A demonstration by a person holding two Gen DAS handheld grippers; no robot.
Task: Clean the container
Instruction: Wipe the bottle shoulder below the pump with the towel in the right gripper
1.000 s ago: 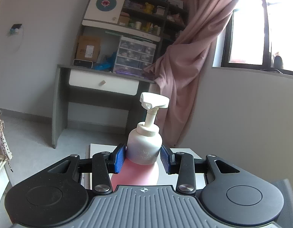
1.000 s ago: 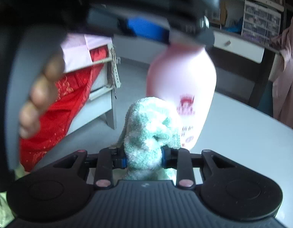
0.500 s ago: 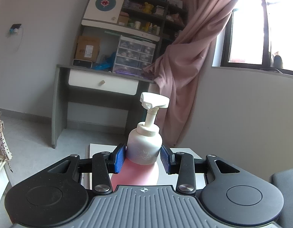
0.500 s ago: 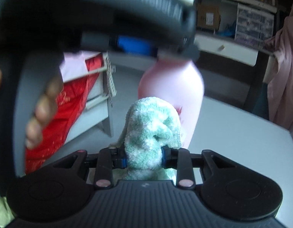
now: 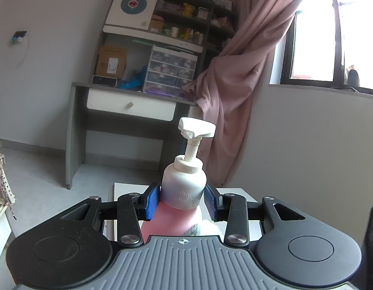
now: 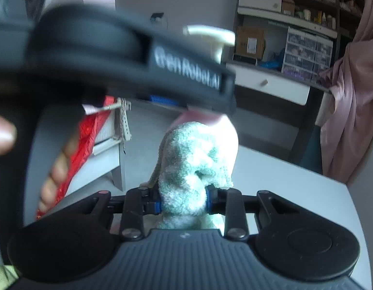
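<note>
A pink pump bottle (image 5: 184,188) with a white top and pump head stands upright between the blue pads of my left gripper (image 5: 181,201), which is shut on its shoulder. My right gripper (image 6: 182,201) is shut on a bunched pale-green towel (image 6: 196,169). In the right wrist view the towel presses against the bottle's pink side (image 6: 203,118), just below the left gripper's black body (image 6: 114,58). A grey-white edge of the towel (image 5: 205,227) shows at the bottle's lower right in the left wrist view.
A white table (image 6: 295,188) lies below both grippers. A person's fingers (image 6: 55,171) hold the left gripper's handle. Behind stand a grey desk (image 5: 128,101) with shelves, a pink curtain (image 5: 239,72) and a window. Red cloth (image 6: 89,130) hangs left of the table.
The towel has travelled up the bottle's side to just under the left gripper, covering most of the pink body. The left gripper and bottle have held nearly still.
</note>
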